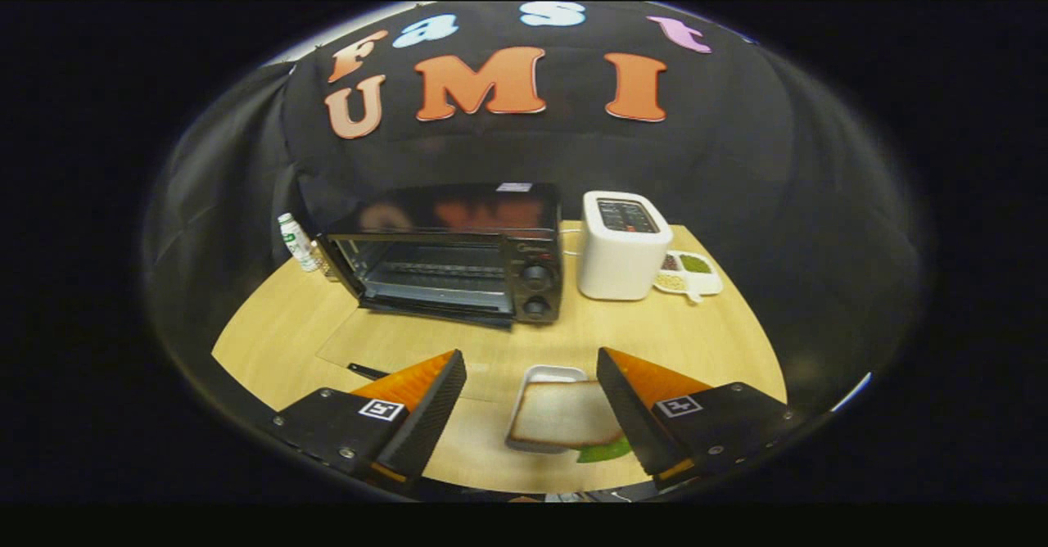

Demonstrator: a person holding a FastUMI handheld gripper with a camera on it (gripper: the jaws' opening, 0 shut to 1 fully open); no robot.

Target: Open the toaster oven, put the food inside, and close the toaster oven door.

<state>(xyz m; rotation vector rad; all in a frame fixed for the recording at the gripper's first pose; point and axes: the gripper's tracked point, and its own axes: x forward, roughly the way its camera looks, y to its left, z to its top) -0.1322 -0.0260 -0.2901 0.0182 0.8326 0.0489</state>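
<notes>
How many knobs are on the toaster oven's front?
2. Both sit on the toaster oven panel right of its open door: upper knob, lower knob. The open gripper hangs over the bread.

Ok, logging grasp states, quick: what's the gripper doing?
Gripper: open, holding nothing; the bread slice lies between its fingers, untouched.

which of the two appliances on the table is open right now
The black toaster oven, door folded down flat, rack visible. The white toaster beside it has no door. The claw is open, fingers flanking the bread tray.
</notes>
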